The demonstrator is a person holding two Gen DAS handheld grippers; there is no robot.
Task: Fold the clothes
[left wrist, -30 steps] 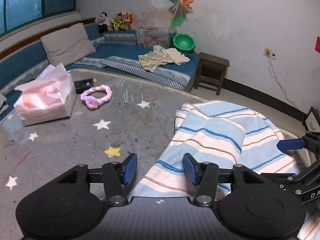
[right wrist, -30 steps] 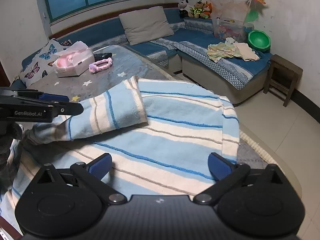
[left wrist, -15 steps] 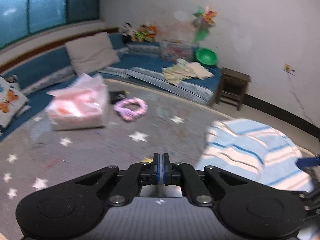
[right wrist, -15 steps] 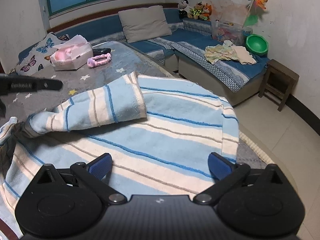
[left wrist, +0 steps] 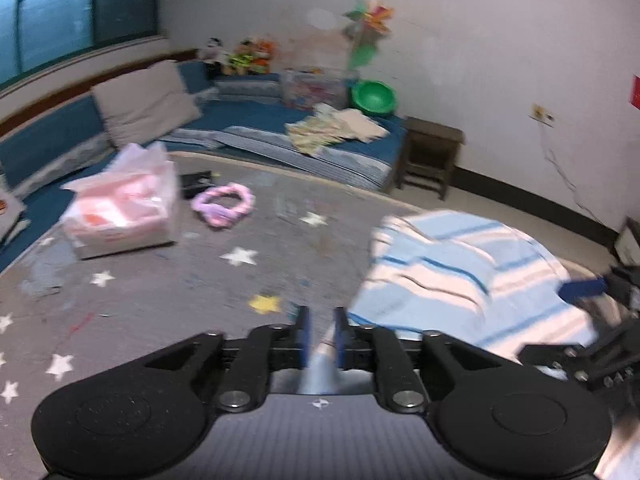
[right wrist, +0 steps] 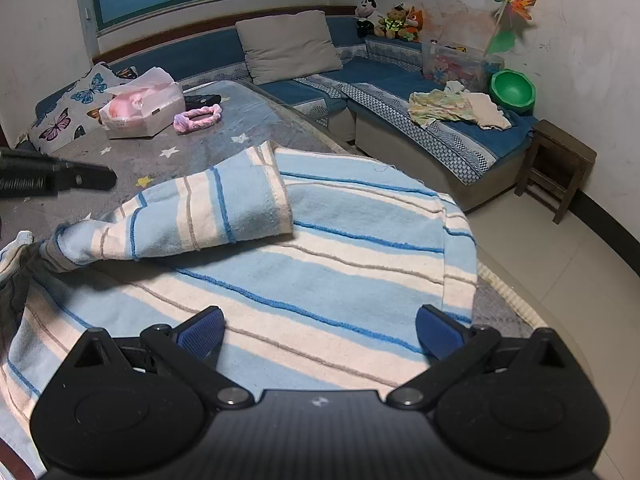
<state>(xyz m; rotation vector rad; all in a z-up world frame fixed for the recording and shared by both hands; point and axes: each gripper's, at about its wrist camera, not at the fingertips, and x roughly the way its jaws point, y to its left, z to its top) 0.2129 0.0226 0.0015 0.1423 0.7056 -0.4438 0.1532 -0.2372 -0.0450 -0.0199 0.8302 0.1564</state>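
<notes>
Left wrist view, blurred by motion, shows the left gripper (left wrist: 319, 334) with its jaws drawn close around a thin wisp of pale blue cloth that runs back between them. A second ago those jaws stood spread over the near edge of the blue-and-cream striped knitted garment (left wrist: 460, 276); half a second ago they were pressed flat together with no cloth visible between them; now they pinch a narrow bit of fabric, so a hold on the garment's edge seems to have been taken. That suggests the next fold can be carried, though the blur leaves it unclear how much cloth is caught.

Ahead and to the right of the left jaws, the bulk of the garment lies on the grey star-printed worktop (left wrist: 168, 292). Ahead to the left, well apart from the jaws, sit a white box of pink items (left wrist: 124, 216) and a pink braided ring (left wrist: 224, 204).

From the right wrist view, the right gripper (right wrist: 320, 330) keeps its jaws spread wide, as in the earlier frames, holding nothing, with the garment (right wrist: 328, 264) spread directly beneath and ahead of them. One sleeve-like flap (right wrist: 192, 216) is folded across the body, ahead and to the left of the right jaws. It looks as though the right gripper must still close on its own edge before both can lift together.
</notes>
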